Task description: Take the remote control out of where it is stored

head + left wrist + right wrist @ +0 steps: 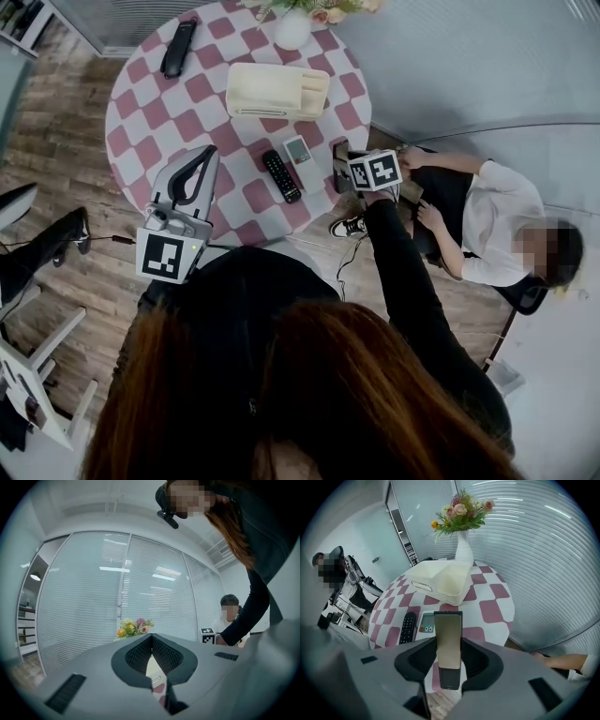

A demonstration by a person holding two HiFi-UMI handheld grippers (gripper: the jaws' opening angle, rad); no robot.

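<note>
My right gripper (pixel 449 654) is shut on a long dark remote control (pixel 448 641) whose flat face points away from the camera. In the head view this gripper (pixel 349 174) hangs over the table's right edge, with the held remote (pixel 340 165) just beside its marker cube. A black remote (pixel 281 175) and a small pale remote (pixel 298 150) lie side by side on the checked cloth, in front of the cream storage box (pixel 277 91). My left gripper (pixel 208 157) is shut and empty above the table's near left edge; its jaws (pixel 152 639) meet at the tips.
The round table (pixel 141 103) carries a white vase with flowers (pixel 292 28) at its far edge and a black handset-like object (pixel 178 47) at the far left. A person sits on the floor to the right (pixel 487 220). Glass walls with blinds (pixel 543 550) stand behind the table.
</note>
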